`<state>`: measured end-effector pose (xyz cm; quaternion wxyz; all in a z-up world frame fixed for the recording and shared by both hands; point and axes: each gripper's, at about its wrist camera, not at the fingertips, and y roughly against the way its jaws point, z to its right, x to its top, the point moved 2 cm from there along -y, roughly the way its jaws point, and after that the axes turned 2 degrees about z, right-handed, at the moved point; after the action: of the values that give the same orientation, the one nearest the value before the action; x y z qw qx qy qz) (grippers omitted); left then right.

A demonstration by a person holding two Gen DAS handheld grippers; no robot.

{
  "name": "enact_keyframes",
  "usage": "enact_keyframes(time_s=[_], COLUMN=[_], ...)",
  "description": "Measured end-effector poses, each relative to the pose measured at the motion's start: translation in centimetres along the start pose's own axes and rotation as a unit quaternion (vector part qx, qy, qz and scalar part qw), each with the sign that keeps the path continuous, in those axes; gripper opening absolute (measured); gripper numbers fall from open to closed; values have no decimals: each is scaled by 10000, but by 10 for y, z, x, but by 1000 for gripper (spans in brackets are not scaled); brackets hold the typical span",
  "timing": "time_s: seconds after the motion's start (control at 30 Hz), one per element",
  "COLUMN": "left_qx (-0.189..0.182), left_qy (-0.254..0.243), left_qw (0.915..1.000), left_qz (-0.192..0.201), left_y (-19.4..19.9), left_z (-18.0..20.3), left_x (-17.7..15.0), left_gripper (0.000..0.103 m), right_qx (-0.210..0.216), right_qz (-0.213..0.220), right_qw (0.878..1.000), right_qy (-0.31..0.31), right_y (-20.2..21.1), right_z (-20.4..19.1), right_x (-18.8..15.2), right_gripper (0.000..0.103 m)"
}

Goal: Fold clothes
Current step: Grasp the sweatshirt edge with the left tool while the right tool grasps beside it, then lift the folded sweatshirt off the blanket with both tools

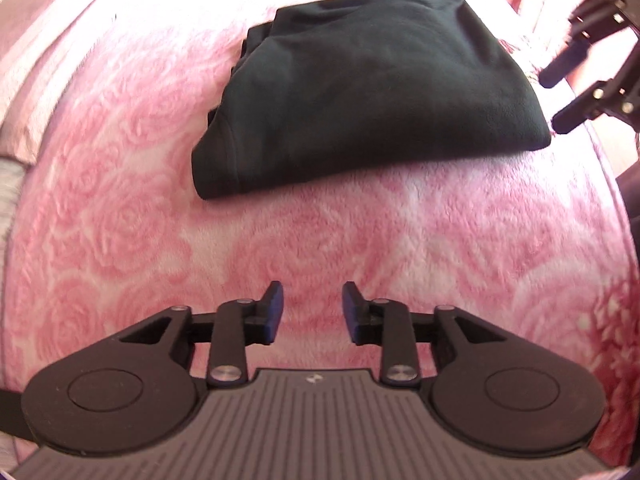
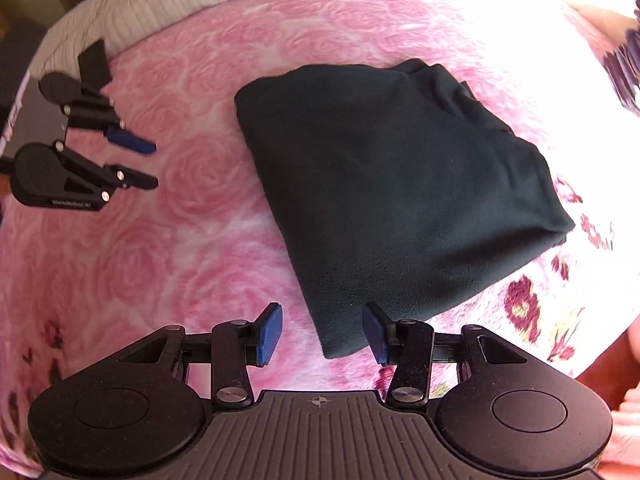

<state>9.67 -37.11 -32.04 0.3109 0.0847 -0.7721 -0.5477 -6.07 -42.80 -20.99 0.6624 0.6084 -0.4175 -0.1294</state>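
A dark green fleece garment lies folded into a compact rectangle on a pink rose-patterned blanket. It also shows in the right wrist view. My left gripper is open and empty, held above the blanket a short way in front of the garment. It shows from the side in the right wrist view. My right gripper is open and empty, with the garment's near corner between its pads but not gripped. It shows at the right edge of the left wrist view.
The blanket covers a bed. A paler quilted cover lies at the far side. A pink sheet lies beyond the blanket's left edge. The bed's edge and floor show at the right.
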Motion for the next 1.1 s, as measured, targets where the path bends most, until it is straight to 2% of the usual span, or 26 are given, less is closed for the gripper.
enact_keyframes(time_s=[0.1, 0.13, 0.2, 0.23, 0.3, 0.4, 0.5, 0.6, 0.67, 0.73, 0.77, 0.8, 0.83, 0.87, 0.9, 0.93, 1.0, 1.1], left_qx=[258, 294, 427, 495, 634, 788, 985, 1137, 1142, 1146, 1198, 1217, 1160, 1058, 871, 754, 556, 213], left_qy=[-575, -854, -1530, -1846, -2499, -3493, -4120, -4396, -4605, -4812, -5015, -5224, -5340, -5344, -5244, -5124, -4874, -4350], left_qw=[9978, 9957, 9868, 9808, 9648, 9306, 9005, 8835, 8717, 8595, 8459, 8320, 8256, 8278, 8388, 8492, 8678, 8979], left_qz=[187, 222, 315, 384, 523, 765, 987, 1154, 1222, 1290, 1360, 1418, 1404, 1342, 1172, 1037, 789, 637], left_y=[-8, -11, -20, -24, -35, -51, -69, -82, -89, -96, -100, -103, -106, -105, -105, -103, -99, -86], left_z=[10, 15, 25, 29, 37, 45, 45, 39, 36, 32, 31, 31, 30, 30, 29, 29, 30, 33], left_x=[6, 9, 14, 16, 18, 14, 12, 18, 24, 29, 29, 29, 31, 32, 37, 42, 51, 68], left_gripper=[40, 41, 47, 48, 55, 59, 60, 60, 62, 67, 75, 75, 74, 65, 39, 29, 18, 15], right_qx=[94, 86, -11, -74, -96, -166, -407, -533, -702, -880, -833, -727, -615, -525, -451, -416, -347, -321], right_qz=[9, 35, 138, 171, 207, 311, 251, 125, 200, 265, 284, 295, 306, 329, 352, 382, 442, 439], right_qw=[9999, 9999, 9997, 9993, 9976, 9926, 9854, 9784, 9724, 9660, 9658, 9691, 9726, 9747, 9761, 9763, 9767, 9789], right_qy=[76, 91, 201, 338, 656, 1159, 1634, 1991, 2214, 2417, 2437, 2339, 2222, 2145, 2099, 2090, 2072, 1967], right_y=[-3, -2, -2, -5, -12, -26, -49, -70, -74, -77, -76, -74, -70, -65, -60, -54, -40, -24], right_z=[2, 3, 3, 1, -5, -17, -26, -28, -27, -23, -19, -13, -7, -2, 4, 7, 13, 27], right_x=[-2, -4, -7, -9, -11, -13, -14, -17, -18, -18, -18, -17, -15, -13, -10, -9, -5, 0], right_gripper=[50, 57, 68, 68, 68, 68, 68, 68, 67, 49, 49, 43, 34, 28, 22, 20, 19, 18])
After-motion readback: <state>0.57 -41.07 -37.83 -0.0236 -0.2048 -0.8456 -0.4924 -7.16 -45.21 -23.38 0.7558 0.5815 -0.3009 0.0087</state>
